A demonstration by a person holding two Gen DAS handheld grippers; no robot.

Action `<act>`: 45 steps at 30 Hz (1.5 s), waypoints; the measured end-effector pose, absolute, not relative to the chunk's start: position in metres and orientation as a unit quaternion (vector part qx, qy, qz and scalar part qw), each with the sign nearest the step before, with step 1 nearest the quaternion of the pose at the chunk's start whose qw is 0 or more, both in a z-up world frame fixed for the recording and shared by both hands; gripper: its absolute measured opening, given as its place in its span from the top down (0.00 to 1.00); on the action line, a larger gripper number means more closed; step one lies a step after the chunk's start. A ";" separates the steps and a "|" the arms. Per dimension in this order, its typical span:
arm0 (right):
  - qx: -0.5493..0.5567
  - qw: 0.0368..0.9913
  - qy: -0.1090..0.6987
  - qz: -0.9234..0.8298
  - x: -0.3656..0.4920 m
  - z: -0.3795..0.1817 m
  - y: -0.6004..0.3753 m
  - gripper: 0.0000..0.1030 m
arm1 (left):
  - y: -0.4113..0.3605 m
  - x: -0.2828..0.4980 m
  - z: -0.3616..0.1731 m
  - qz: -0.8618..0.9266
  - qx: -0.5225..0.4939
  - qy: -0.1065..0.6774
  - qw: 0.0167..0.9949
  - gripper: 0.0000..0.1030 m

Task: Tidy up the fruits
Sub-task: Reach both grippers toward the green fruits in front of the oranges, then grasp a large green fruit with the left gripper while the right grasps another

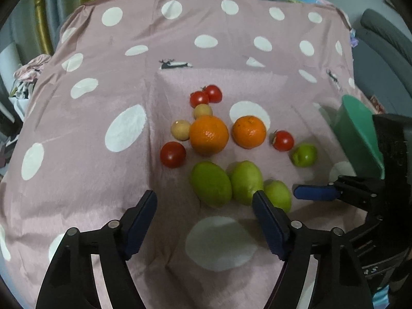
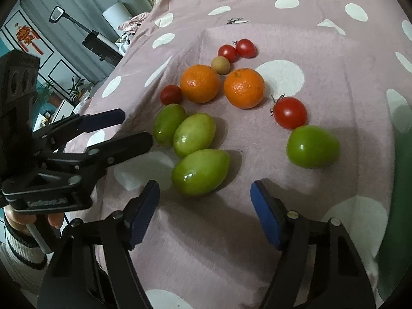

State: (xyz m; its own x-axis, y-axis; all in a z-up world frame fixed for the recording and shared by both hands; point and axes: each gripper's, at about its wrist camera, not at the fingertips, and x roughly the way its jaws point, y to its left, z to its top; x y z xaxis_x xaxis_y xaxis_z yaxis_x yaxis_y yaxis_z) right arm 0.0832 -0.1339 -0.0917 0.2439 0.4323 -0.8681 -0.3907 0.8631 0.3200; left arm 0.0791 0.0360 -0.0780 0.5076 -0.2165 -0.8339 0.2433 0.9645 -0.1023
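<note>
- left tool point(image 1: 204, 203) gapes, nothing held, above the pink spotted cloth point(image 1: 103, 82).
- right tool point(image 2: 204, 193) likewise gapes empty.
- green fruits point(image 2: 200, 172), oranges point(image 2: 199, 83) and tomatoes point(image 2: 290, 112) lie scattered mid-cloth.

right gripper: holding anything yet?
No, open. The right gripper has empty cloth between its pads; the nearest green fruit lies just ahead, untouched.

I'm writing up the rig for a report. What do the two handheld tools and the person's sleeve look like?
Both tools are black, angular frames with silver pivot pins and flat blue pads on the finger tips. The left tool carries pale embossed lettering, too blurred to read, on its body. The right tool has the same build. The sleeve at the left hand ends in a ribbed white cuff with dark stripes.
</note>
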 end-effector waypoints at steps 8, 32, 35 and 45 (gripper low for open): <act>-0.019 0.791 0.554 0.258 0.090 -0.093 -0.126 0.42 | 0.031 0.093 -0.095 -0.122 0.037 0.503 0.855 0.34; -0.020 0.805 0.518 0.289 0.094 -0.092 -0.124 0.54 | 0.038 0.118 -0.108 -0.134 0.011 0.510 0.850 0.60; -0.015 0.805 0.518 0.289 0.091 -0.091 -0.126 0.54 | 0.042 0.114 -0.104 -0.134 -0.001 0.505 0.853 0.60; 0.000 0.815 0.506 0.282 0.080 -0.074 -0.137 0.54 | 0.053 0.087 -0.075 -0.130 -0.033 0.481 0.867 0.60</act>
State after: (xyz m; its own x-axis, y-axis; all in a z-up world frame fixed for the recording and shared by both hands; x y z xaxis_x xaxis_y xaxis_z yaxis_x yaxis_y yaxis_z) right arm 0.0800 -0.1374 -0.0739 0.3278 0.4595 -0.8255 -0.4602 0.8407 0.2853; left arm 0.0870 0.0533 -0.0747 0.5041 -0.2569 -0.8246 0.1942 0.9640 -0.1817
